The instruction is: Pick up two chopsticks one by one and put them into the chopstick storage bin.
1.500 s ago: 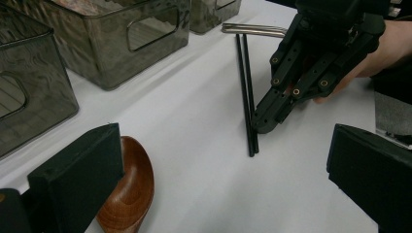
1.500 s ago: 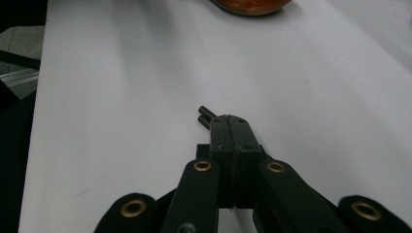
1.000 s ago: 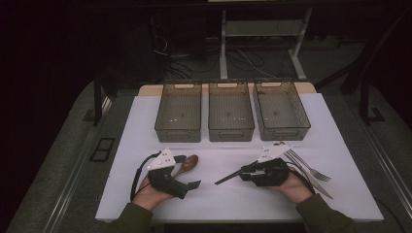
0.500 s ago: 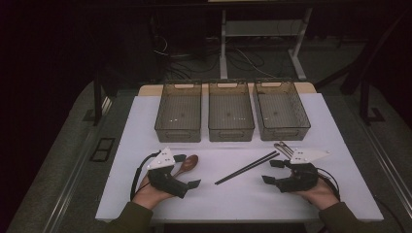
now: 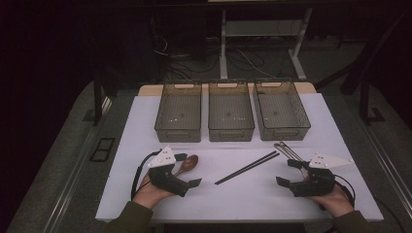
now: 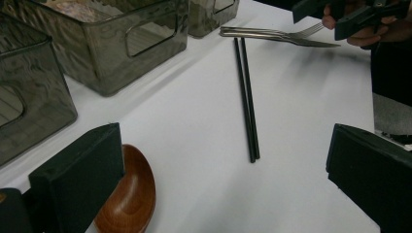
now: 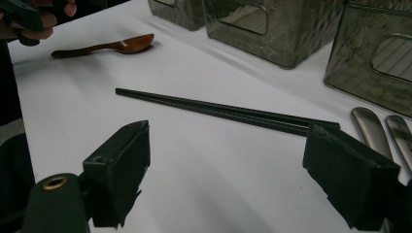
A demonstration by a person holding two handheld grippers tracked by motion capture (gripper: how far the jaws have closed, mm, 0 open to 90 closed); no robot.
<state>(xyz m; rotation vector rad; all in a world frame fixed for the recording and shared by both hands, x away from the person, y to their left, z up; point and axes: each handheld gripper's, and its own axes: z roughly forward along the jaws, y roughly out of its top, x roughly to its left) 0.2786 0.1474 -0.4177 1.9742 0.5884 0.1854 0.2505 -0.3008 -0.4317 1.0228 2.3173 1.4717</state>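
The black chopsticks (image 5: 248,167) lie on the bench (image 5: 243,199) between both claws. Left claw (image 5: 187,170) gapes beside the wooden spoon (image 5: 188,164); right claw (image 5: 287,173) gapes empty near them

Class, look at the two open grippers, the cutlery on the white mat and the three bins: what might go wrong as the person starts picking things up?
1. The chopsticks lie flat as a touching pair; the right gripper may catch only one, or roll them apart.
2. The metal cutlery lies right beside the right gripper's fingers, so closing could nudge or grab it too.
3. The wooden spoon sits against the left gripper; its rounded bowl could slip out.
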